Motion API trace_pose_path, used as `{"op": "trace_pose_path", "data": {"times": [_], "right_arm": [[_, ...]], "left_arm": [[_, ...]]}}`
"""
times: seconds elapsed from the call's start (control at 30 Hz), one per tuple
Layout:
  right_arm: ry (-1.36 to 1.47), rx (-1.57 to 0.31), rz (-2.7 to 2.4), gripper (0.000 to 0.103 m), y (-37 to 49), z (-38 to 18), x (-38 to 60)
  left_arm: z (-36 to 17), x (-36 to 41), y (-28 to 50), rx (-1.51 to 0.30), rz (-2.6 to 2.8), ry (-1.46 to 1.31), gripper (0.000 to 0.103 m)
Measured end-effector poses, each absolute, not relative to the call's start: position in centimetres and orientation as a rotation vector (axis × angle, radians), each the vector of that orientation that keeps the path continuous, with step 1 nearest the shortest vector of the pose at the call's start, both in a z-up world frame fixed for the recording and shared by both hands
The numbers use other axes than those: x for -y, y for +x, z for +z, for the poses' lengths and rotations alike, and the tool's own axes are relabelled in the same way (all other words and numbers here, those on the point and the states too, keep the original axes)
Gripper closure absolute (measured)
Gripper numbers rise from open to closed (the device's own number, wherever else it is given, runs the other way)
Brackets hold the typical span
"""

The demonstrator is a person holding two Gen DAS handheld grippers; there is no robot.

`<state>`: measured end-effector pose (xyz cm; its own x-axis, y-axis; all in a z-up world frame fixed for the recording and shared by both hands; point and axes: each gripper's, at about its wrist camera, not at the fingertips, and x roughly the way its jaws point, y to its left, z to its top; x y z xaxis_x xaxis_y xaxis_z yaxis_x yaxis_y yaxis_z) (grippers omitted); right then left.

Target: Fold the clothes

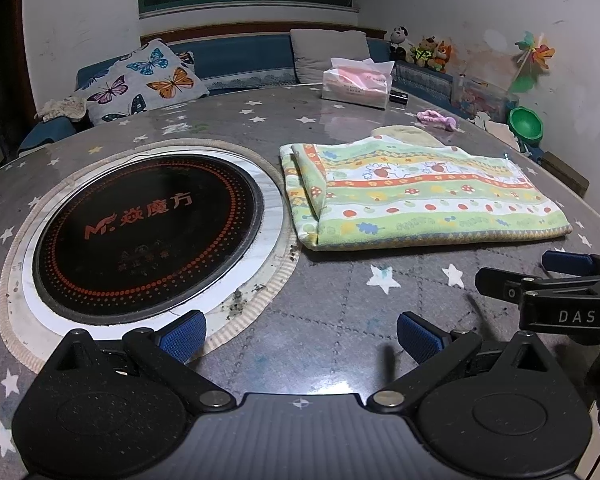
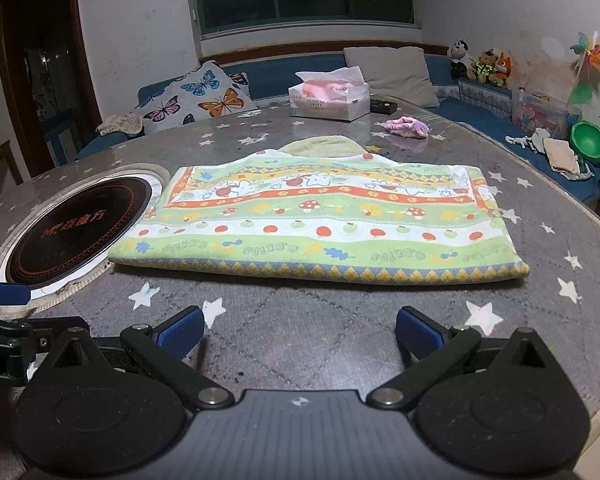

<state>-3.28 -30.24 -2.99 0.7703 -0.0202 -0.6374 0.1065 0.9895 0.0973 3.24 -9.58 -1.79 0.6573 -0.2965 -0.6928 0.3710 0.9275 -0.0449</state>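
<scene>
Your left gripper [image 1: 302, 334] is spread wide, holding nothing, low over the table [image 1: 340, 300]. Your right gripper [image 2: 300, 330] is also wide and empty. The folded towel [image 2: 320, 224] lies flat on the table ahead of your right fingers, apart from them; from your left it sits ahead and to the right, just beside the round cooktop [image 1: 148, 236]. A tissue box [image 2: 330, 98] stands beyond.

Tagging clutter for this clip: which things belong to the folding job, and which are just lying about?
Job: patterned towel, folded; left gripper and right gripper, jaws open, empty.

Lying about: tissue box, purple cloth, built-in cooktop, butterfly pillow, green bowl.
</scene>
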Motion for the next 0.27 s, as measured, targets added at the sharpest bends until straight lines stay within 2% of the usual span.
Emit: {"op": "trace_pose_path", "data": {"times": [0.27], "right_arm": [[0.130,-0.689,-0.069,0.000,-3.23,-3.04,30.19]], "left_arm": [[-1.70,9.47,3.30,-0.754,-0.375,0.103,0.000]]}}
